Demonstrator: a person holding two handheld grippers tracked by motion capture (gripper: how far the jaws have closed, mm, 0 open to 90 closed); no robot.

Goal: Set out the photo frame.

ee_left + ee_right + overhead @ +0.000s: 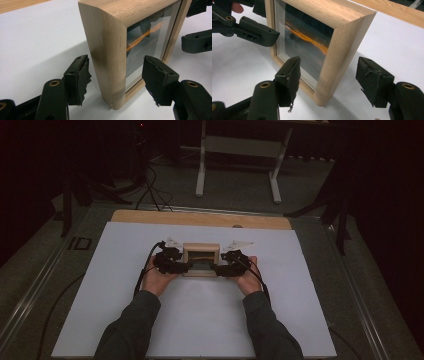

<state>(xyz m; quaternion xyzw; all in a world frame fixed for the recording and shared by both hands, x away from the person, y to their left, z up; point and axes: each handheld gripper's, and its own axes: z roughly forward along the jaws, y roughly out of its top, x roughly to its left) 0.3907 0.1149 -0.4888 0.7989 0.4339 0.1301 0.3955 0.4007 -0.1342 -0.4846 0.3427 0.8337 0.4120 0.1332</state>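
A light wooden picture frame (201,260) stands upright on the white sheet, its glass front facing the person. Behind the glass is a dark picture with an orange streak (140,40). My left gripper (182,267) is at the frame's left side and is open. In the left gripper view it (116,72) straddles the frame's rounded edge (107,57), with a gap at each pad. My right gripper (216,268) is open at the right side. In the right gripper view it (329,72) straddles the other edge (342,40) without touching it.
The white sheet (200,320) covers most of the table, and a wooden strip (200,218) shows along its far edge. A white stand (240,150) and cables (150,185) are on the floor beyond. The other gripper's jaws (254,31) reach in by the glass.
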